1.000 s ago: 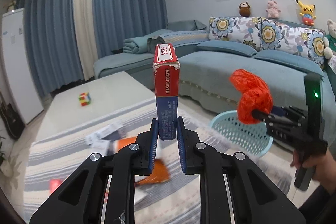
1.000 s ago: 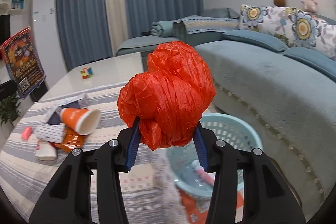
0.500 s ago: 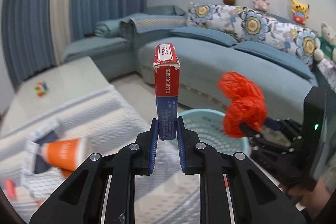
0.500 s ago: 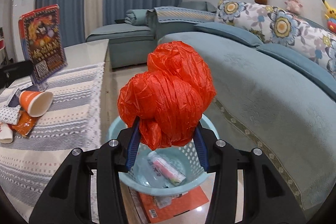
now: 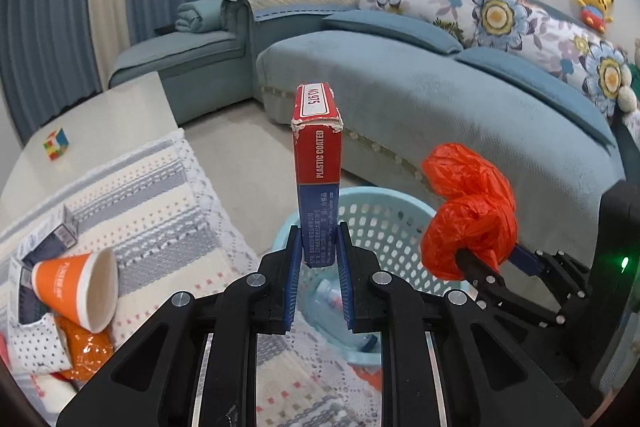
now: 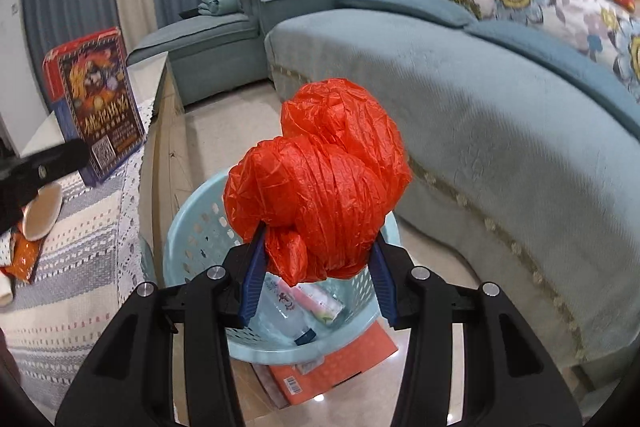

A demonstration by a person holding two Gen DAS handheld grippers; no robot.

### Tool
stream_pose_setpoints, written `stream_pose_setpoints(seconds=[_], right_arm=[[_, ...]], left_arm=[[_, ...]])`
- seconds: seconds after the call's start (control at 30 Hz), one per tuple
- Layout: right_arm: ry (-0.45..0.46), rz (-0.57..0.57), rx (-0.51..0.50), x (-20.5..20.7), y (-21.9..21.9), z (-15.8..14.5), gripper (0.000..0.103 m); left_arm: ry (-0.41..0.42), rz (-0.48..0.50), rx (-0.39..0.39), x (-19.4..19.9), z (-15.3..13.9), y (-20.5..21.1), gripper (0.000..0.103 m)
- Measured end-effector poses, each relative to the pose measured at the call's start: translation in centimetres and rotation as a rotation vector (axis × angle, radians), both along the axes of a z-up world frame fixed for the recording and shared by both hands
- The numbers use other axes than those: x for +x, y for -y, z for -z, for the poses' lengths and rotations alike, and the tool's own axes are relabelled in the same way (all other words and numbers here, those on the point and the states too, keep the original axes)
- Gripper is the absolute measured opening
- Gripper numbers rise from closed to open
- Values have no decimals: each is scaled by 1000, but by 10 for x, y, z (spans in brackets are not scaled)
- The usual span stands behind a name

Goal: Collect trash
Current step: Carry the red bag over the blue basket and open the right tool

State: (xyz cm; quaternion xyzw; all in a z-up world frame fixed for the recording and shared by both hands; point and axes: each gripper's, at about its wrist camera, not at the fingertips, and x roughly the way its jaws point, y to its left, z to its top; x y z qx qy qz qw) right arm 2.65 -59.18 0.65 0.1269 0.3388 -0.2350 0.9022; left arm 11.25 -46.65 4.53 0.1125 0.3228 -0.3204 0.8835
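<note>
My left gripper is shut on a slim red and blue card box, held upright above the near rim of a light blue mesh basket. To its right, my right gripper is shut on a crumpled orange plastic bag. In the right wrist view that gripper holds the orange bag over the basket, which contains a clear bottle and a small wrapper. The card box shows at the left.
A striped cloth covers the table at left, bearing an orange paper cup, wrappers and an orange packet. A puzzle cube lies farther back. A blue sofa runs behind the basket. An orange flat box lies under the basket.
Both grippers have swung right and downward from over the table to above the basket, each still holding its item. The basket has come closer and its contents show.
</note>
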Motion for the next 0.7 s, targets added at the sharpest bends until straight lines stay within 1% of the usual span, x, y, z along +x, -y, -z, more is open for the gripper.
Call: stream_pose_setpoints(seconds=[0.07,0.13,0.2,0.27,0.33,0.4,0.43,0.47,0.5,0.53,0.57,0.63,0.7], right_arm=[[0,7,25,1,5,2,43],[6,12,50,1,9,2,43],[14,8,52,2,9,0,44],[14,6,54,4,10,-2,44],[20,2,106,5,14,0,44],[23,-1,157,6,22,3,45],[16,7,170,6,24,5,47],[11,13,176,7,25,5,49],[11,18,186,7,26,6,53],[13,22,201,7,28,7,61],[16,24,216,7,29,7,65],[18,26,231,8,29,6,65],[22,25,215,8,26,3,65]], left_arm=[[-3,6,15,1,5,6,16],[-27,5,15,3,12,10,16],[-51,-15,18,7,16,12,16],[-66,-14,15,9,18,13,16],[-47,-17,33,9,18,15,16],[-44,-10,40,10,17,17,17],[-51,-5,40,10,16,19,18],[-55,-6,39,12,16,19,23],[-45,-19,33,12,15,19,39],[-34,-24,25,11,14,18,42],[-20,-28,24,10,12,18,40],[-13,-29,20,10,10,17,39],[-12,-31,12,9,7,15,37]])
